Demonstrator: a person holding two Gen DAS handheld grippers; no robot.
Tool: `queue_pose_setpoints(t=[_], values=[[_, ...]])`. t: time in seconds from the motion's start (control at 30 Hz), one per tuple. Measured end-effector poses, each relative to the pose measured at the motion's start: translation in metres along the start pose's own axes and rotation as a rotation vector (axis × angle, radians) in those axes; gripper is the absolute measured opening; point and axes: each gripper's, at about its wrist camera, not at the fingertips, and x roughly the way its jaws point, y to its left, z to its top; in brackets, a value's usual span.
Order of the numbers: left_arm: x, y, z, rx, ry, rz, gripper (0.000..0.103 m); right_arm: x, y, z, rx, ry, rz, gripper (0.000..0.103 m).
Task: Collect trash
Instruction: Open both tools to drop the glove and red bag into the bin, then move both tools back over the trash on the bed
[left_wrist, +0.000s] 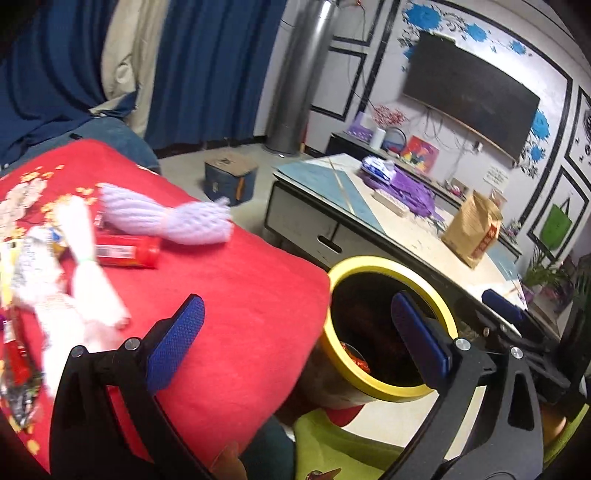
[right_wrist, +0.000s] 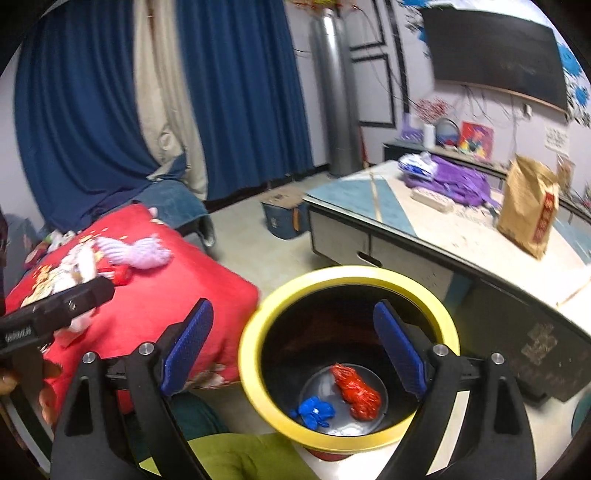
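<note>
A red cloth (left_wrist: 229, 295) filled the left of the frame, strewn with a purple foam net (left_wrist: 166, 218), white net (left_wrist: 92, 280) and red wrapper (left_wrist: 125, 253). Just right of it stood the yellow-rimmed bin (right_wrist: 255, 369), holding a red wrapper (right_wrist: 356, 391) and blue scrap (right_wrist: 314, 410). Both the left gripper (left_wrist: 295, 350) and right gripper (right_wrist: 295, 350) had jaws wide, holding nothing.

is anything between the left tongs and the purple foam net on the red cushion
Nothing visible blocks it. The left tongs are open and empty over the bare near part of the red cushion; the purple foam net lies farther back. The red wrapper and white net sit to the side.
</note>
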Motion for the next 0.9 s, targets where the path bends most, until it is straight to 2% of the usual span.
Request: queue_pose_setpoints(t=[0.23, 0.33, 0.47, 0.67, 0.77, 0.9], values=[[-0.042, 0.025, 0.01, -0.024, -0.098, 0.085, 0.093, -0.005, 0.05, -0.003, -0.097, 0.016, 0.095, 0.086], [-0.055, 0.033, 0.012, -0.028, -0.134, 0.133, 0.093, -0.004, 0.072, -0.002, -0.12, 0.022, 0.145, 0.094], [-0.073, 0.052, 0.015, -0.039, -0.173, 0.196, 0.093, -0.007, 0.104, 0.001, -0.165, 0.013, 0.218, 0.094], [-0.094, 0.089, 0.015, -0.094, -0.188, 0.284, 0.093, -0.003, 0.142, 0.005, -0.199, 0.031, 0.305, 0.095], [-0.106, 0.113, 0.013, -0.155, -0.199, 0.349, 0.093, -0.002, 0.162, 0.002, -0.228, 0.041, 0.337, 0.095], [-0.119, 0.143, 0.01, -0.217, -0.195, 0.399, 0.093, 0.005, 0.189, -0.002, -0.263, 0.077, 0.382, 0.095]])
